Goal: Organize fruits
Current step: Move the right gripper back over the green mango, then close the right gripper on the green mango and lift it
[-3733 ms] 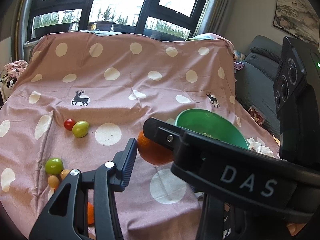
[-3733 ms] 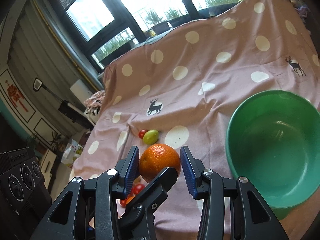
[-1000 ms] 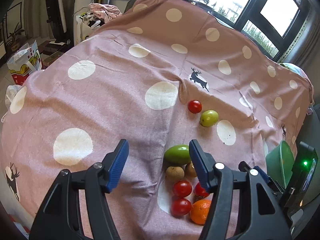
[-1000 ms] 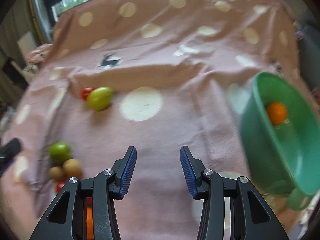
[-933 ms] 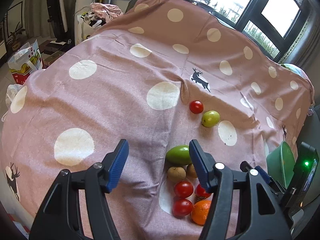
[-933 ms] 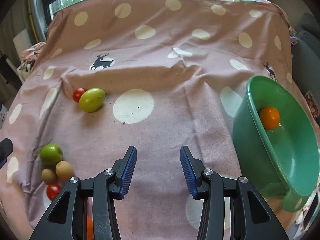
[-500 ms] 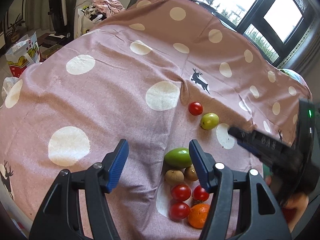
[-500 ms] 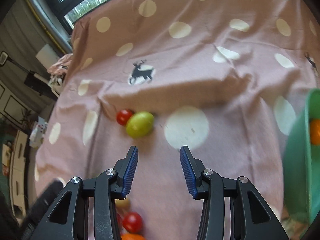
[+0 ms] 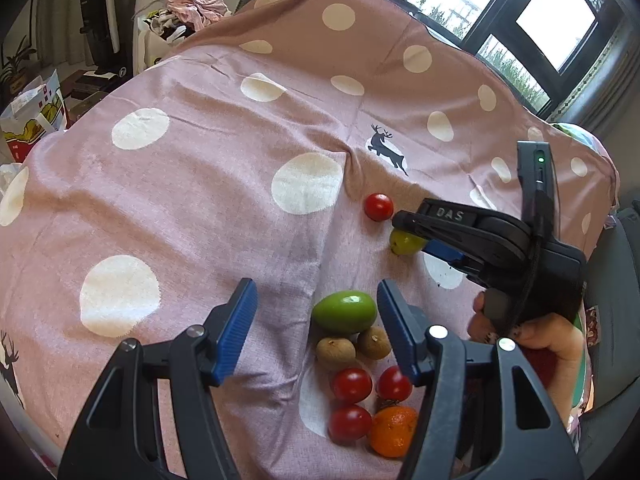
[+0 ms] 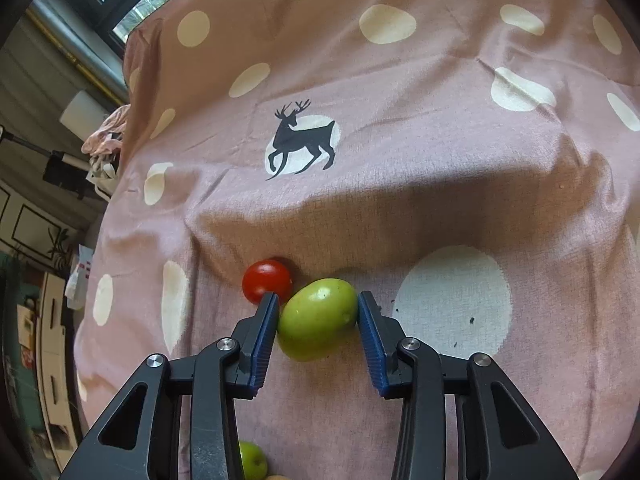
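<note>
The right tool (image 10: 318, 316) is closing its jaws around a yellow-green fruit (image 10: 318, 318) lying on the spotted cloth (image 10: 400, 160); the pads look about to touch (contact is hard to judge). A red tomato (image 10: 266, 280) sits just beside. The left tool (image 9: 316, 330) hovers wide open, empty, near a fruit cluster (image 9: 360, 368).

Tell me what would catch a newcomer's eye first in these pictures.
First, the right gripper, its jaws closing around a yellow-green fruit on the pink polka-dot cloth, with a red tomato just behind its left finger. Next, the fruit cluster near the left gripper: a green fruit, two brown ones, three tomatoes and an orange.
</note>
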